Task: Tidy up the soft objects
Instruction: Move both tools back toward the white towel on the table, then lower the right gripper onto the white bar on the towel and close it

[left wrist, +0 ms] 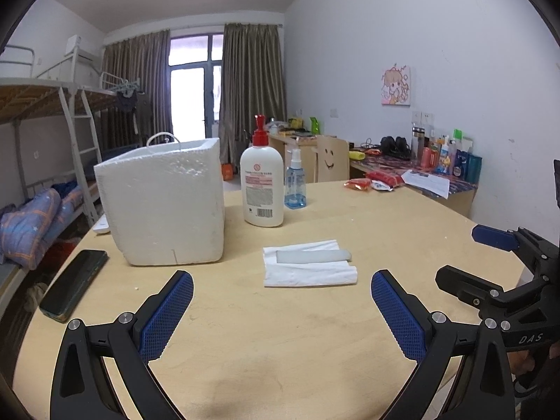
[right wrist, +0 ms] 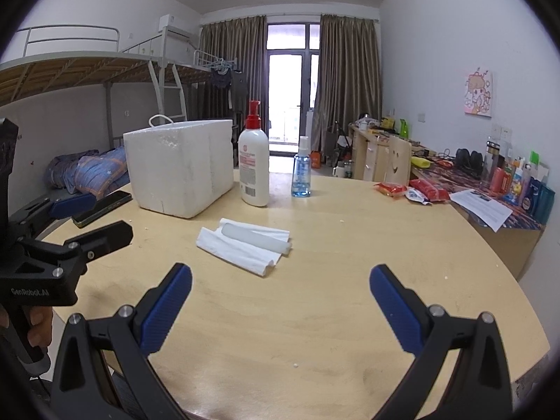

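On the far left of the round wooden table point(left wrist: 315, 350) lies a dark phone point(left wrist: 73, 280), then a white foam box point(left wrist: 164, 203). Right of it stand a lotion pump bottle point(left wrist: 262, 185) and a blue spray bottle point(left wrist: 295, 182). Nearer, mid-table, a pale grey bar point(left wrist: 311, 256) rests on folded white tissue point(left wrist: 308, 273). The left gripper point(left wrist: 281, 318) and right gripper point(right wrist: 280, 315) hover spread wide, both empty.

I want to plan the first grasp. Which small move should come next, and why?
Probably ease the left gripper forward and down toward the folded white cloth. Both grippers are open and hold nothing, the cloth with the pale bar on it lies just ahead, and the foam box stands open-topped beside it.
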The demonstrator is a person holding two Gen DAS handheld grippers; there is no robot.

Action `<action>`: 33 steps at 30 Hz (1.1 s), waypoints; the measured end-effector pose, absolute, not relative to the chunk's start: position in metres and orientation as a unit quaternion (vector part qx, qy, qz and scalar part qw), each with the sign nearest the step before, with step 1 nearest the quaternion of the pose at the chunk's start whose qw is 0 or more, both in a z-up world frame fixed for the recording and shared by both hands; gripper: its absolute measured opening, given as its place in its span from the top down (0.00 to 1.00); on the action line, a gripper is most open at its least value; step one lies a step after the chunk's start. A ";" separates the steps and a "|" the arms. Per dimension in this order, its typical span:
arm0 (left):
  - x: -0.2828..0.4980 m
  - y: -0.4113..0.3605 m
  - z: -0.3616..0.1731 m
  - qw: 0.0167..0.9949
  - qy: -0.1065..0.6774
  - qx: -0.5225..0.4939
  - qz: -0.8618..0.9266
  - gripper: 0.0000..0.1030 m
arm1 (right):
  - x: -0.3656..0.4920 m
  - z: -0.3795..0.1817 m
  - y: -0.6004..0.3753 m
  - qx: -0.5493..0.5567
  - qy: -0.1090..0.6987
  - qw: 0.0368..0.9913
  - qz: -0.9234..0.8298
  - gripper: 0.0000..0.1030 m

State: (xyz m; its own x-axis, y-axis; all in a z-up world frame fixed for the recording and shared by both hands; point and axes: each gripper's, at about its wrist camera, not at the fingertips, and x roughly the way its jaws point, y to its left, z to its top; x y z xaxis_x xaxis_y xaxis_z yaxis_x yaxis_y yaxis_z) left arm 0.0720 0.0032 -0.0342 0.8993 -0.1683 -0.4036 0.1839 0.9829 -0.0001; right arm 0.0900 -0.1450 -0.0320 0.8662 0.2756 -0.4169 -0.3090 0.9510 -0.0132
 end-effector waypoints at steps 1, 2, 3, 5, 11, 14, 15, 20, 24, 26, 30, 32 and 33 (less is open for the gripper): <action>0.074 0.003 -0.035 0.974 0.208 0.017 -0.093 0.01 | 0.092 -0.032 -0.146 -0.040 0.211 0.965 0.153 0.00; 0.077 0.004 -0.035 0.973 0.211 0.017 -0.094 0.01 | 0.094 -0.032 -0.146 -0.039 0.213 0.964 0.152 0.00; 0.079 0.004 -0.035 0.973 0.213 0.016 -0.093 0.01 | 0.097 -0.032 -0.147 -0.040 0.217 0.963 0.153 0.00; 0.084 0.002 -0.036 0.971 0.218 0.018 -0.098 0.01 | 0.103 -0.033 -0.148 -0.040 0.222 0.962 0.155 0.00; 0.097 -0.005 -0.039 0.966 0.231 0.026 -0.112 0.04 | 0.122 -0.037 -0.148 -0.067 0.243 0.954 0.160 0.00; 0.108 -0.006 -0.042 0.961 0.245 0.025 -0.126 0.07 | 0.129 -0.038 -0.151 -0.073 0.250 0.951 0.165 0.00; 0.111 -0.006 -0.044 0.959 0.250 0.023 -0.129 0.07 | 0.132 -0.038 -0.151 -0.073 0.253 0.950 0.171 0.00; 0.131 -0.007 -0.050 0.949 0.279 0.019 -0.145 0.17 | 0.151 -0.040 -0.153 -0.072 0.273 0.937 0.208 0.06; 0.147 -0.008 -0.057 0.940 0.305 0.012 -0.152 0.20 | 0.167 -0.042 -0.151 -0.083 0.295 0.925 0.224 0.10; 0.153 -0.009 -0.058 0.937 0.314 0.015 -0.154 0.22 | 0.175 -0.043 -0.150 -0.091 0.306 0.919 0.233 0.10; 0.167 -0.011 -0.064 0.924 0.344 0.017 -0.167 0.25 | 0.188 -0.044 -0.144 -0.110 0.317 0.909 0.248 0.11; 0.170 -0.013 -0.067 0.918 0.355 0.025 -0.175 0.25 | 0.197 -0.045 -0.140 -0.119 0.324 0.903 0.256 0.13; 0.173 -0.013 -0.069 0.915 0.362 0.029 -0.175 0.25 | 0.201 -0.046 -0.138 -0.121 0.329 0.899 0.262 0.17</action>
